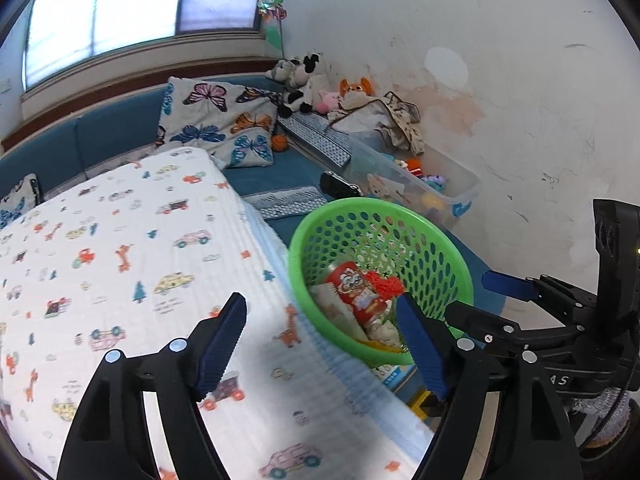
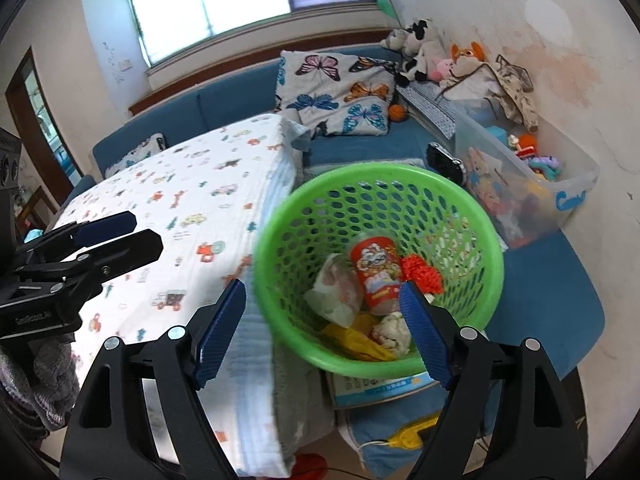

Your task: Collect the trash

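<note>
Jaws of both grippers stand wide apart with nothing between them. The left gripper (image 1: 322, 340) hangs over the near right edge of the bed, its right finger (image 1: 420, 344) in front of the rim of the green basket (image 1: 440, 240). The right gripper (image 2: 322, 330) hangs just beside it, above the gap between the bed's right edge and the basket, its right fingertip overlapping the basket's inside. In each wrist view the other gripper shows at the side of the frame, so the two hands are held close together, level and pointing forward toward the basket and the blue bench behind it.

The basket stands off the right edge of the bed, on what looks like a printed box or book. Inside it lie a red snack can (image 2: 376, 276), a piece of red netting (image 2: 422, 272), a crumpled pale wrapper (image 2: 334, 290), a white paper wad (image 2: 394, 332) and something yellow (image 2: 356, 342).

The patterned bedspread (image 1: 120, 260) shows no loose rubbish in either view, so the collecting looks largely or wholly done. What may remain is anything out of sight, or carrying the basket off. Small yellow and red things lie low beside the bed below the basket; whether they are trash cannot be told.
</note>
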